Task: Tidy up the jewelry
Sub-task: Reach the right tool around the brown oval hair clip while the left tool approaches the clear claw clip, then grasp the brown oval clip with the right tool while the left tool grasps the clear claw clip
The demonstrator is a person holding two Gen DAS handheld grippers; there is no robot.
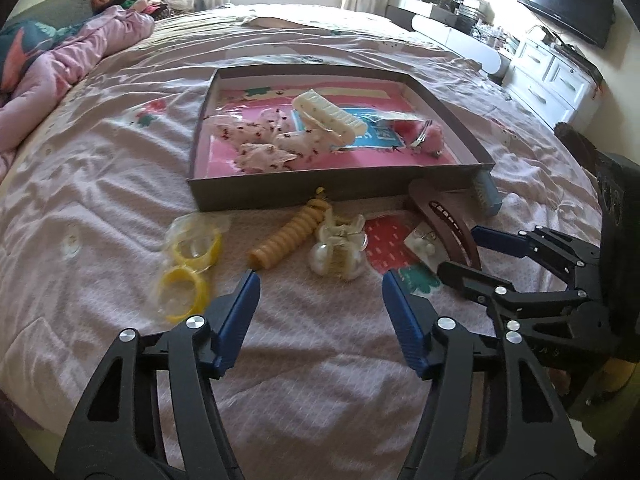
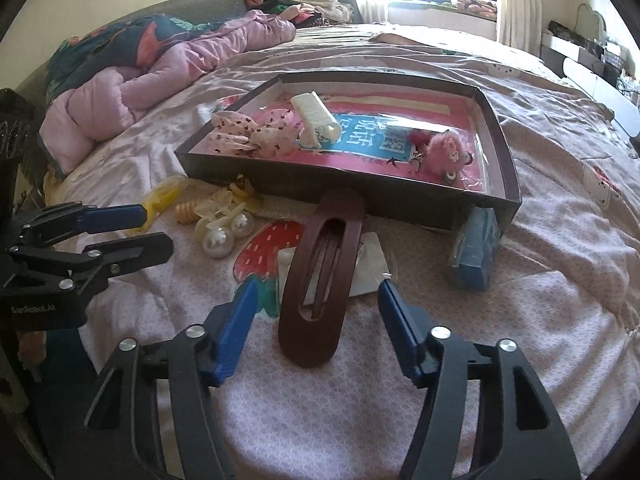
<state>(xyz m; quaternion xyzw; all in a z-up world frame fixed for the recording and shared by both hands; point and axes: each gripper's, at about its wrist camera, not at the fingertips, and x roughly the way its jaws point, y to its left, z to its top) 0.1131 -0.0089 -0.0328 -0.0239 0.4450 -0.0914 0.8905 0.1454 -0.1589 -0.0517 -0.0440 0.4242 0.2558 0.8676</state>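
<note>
Your right claw [image 2: 314, 294] gapes astride the brown clip [image 2: 320, 276], untouched; your left claw [image 1: 318, 282], lower center, stands released.

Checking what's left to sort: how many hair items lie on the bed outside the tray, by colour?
Yellow: 3 (two rings, spiral tie)
Cream pearl clip: 1
Brown clip: 1
Blue clip: 1
Total: 6
</note>
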